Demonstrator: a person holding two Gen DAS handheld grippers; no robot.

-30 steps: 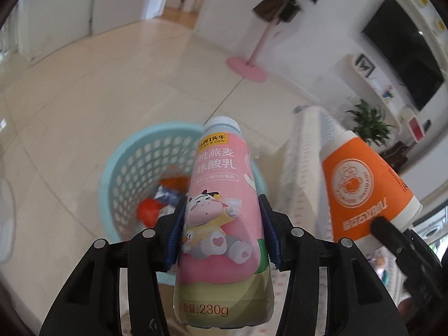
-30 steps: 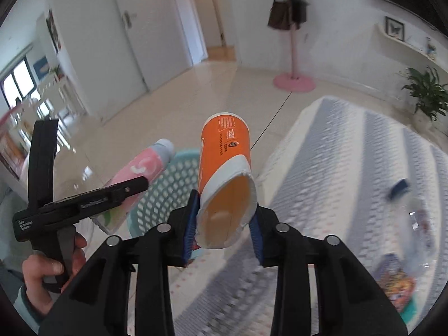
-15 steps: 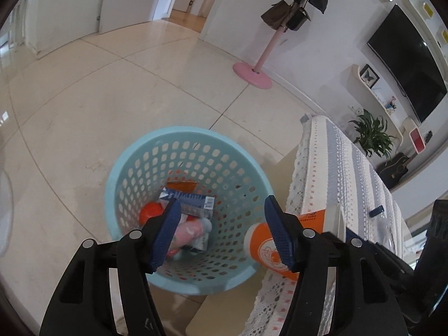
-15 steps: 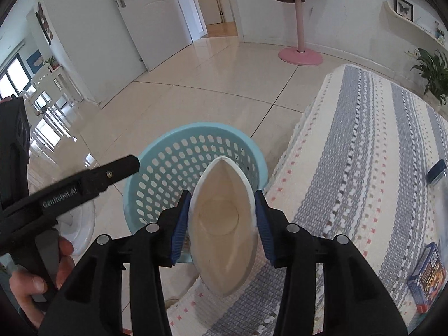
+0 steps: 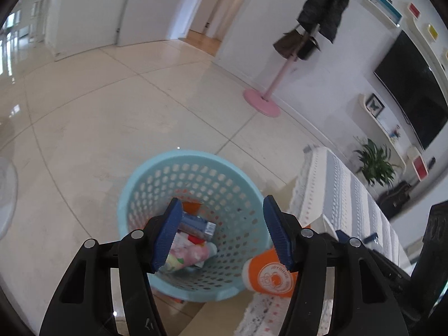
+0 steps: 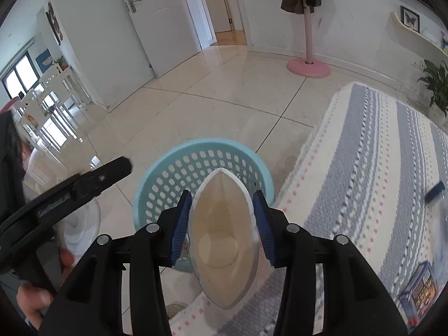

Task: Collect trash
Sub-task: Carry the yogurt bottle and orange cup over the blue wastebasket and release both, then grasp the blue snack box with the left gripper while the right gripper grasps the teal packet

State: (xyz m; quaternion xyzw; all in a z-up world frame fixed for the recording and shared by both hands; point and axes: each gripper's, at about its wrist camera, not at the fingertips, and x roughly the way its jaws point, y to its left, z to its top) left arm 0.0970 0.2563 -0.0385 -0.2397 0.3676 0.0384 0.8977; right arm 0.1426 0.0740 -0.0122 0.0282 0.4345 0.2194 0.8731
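Observation:
A light blue perforated basket [image 5: 193, 165] stands on the tiled floor beside the table. The pink yogurt bottle [image 5: 190, 254] lies inside it among other trash. My left gripper [image 5: 221, 238] is open and empty above the basket. My right gripper [image 6: 221, 232] is shut on an orange paper cup [image 6: 221, 240], squeezed oval, with its open mouth facing the camera. The cup's orange side [image 5: 271, 275] shows at the basket's right rim in the left wrist view. The basket [image 6: 243, 154] sits just beyond the cup in the right wrist view.
A table with a striped grey and white cloth [image 6: 378, 168] lies to the right, with a blue box [image 6: 420, 291] and a clear plastic bottle with a blue cap [image 6: 436, 193] on it. A pink coat stand [image 5: 263, 103] is far behind. The left gripper's body [image 6: 70, 190] crosses the right wrist view at left.
My left gripper opened and the pink yogurt bottle fell into the basket. My right gripper tipped the orange cup down and brought it over the basket's edge.

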